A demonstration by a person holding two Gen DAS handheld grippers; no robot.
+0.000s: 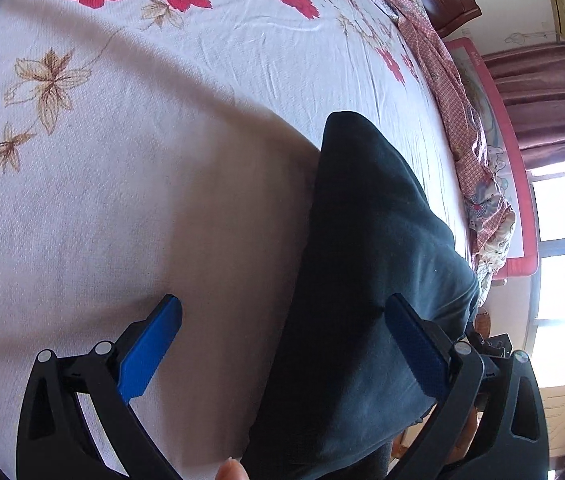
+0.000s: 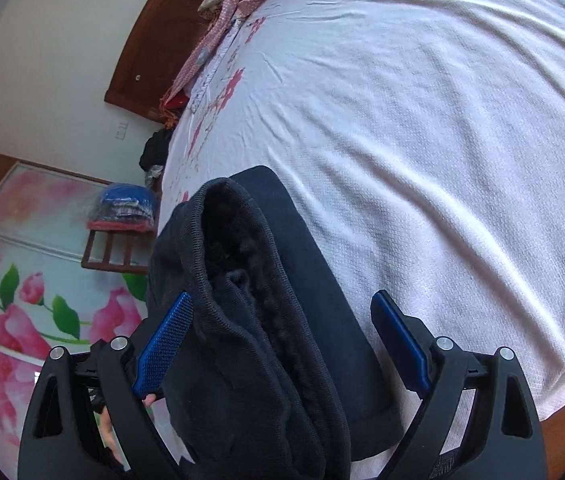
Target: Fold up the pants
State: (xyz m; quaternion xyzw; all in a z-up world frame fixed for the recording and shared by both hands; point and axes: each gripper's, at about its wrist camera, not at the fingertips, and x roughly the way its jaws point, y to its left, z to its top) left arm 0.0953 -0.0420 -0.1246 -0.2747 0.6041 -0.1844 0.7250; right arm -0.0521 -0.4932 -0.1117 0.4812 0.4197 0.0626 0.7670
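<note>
The dark navy pants [image 1: 366, 280] lie as a long folded bundle on the flowered white bed sheet [image 1: 142, 184]. My left gripper [image 1: 282, 304] hovers low over the bundle's near end, open; its right finger [image 1: 418, 352] is above the fabric and its left finger above bare sheet. In the right wrist view, the pants [image 2: 250, 340] show a ribbed hem and fleecy lining. They sit between the wide jaws of my right gripper [image 2: 282, 299], which is open. Its left pad [image 2: 162, 348] is beside the cloth, the right pad stands apart.
A pink checked blanket [image 1: 458, 120] is bunched along the far side of the bed, by a padded rail [image 1: 510, 184] and a window. A wooden headboard [image 2: 150, 40], a stool with bagged clothes [image 2: 122, 208] and a flower-painted wardrobe [image 2: 22, 300] stand beside the bed.
</note>
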